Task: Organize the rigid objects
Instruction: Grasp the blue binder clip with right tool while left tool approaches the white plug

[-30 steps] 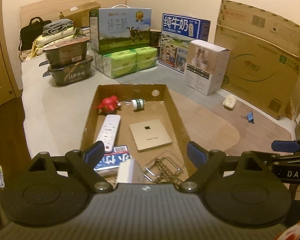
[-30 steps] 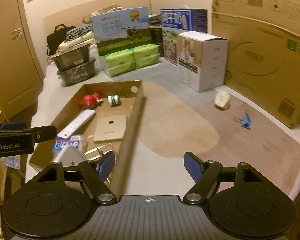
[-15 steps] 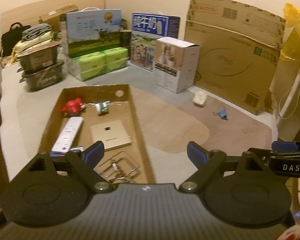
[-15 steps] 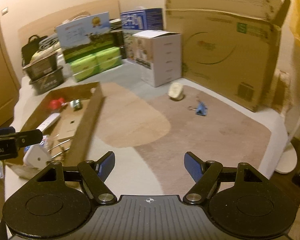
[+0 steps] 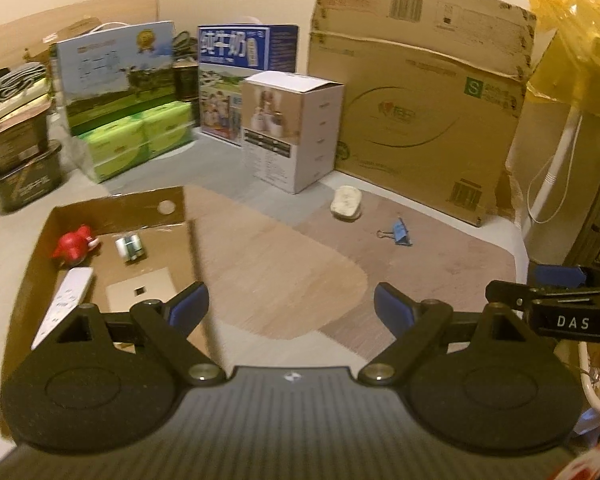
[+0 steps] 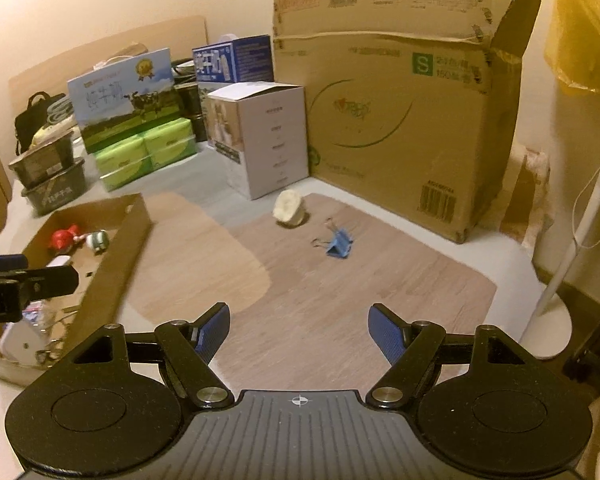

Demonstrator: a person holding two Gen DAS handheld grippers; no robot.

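Both views swung right off tray (image 5: 112,204) | blue binder clip (image 6: 339,243) ahead of right gripper (image 6: 299,330) | both fingers spread, empty

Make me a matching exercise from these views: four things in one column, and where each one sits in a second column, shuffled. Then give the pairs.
Things:
1. red toy
2. blue binder clip
3. cream plug
4. green tissue packs

Places:
A. on the mat, just in front of the white box
B. under the cow-print carton
C. inside the shallow cardboard tray
D. on the mat, nearer the big cardboard box

Pairs: 1-C, 2-D, 3-A, 4-B
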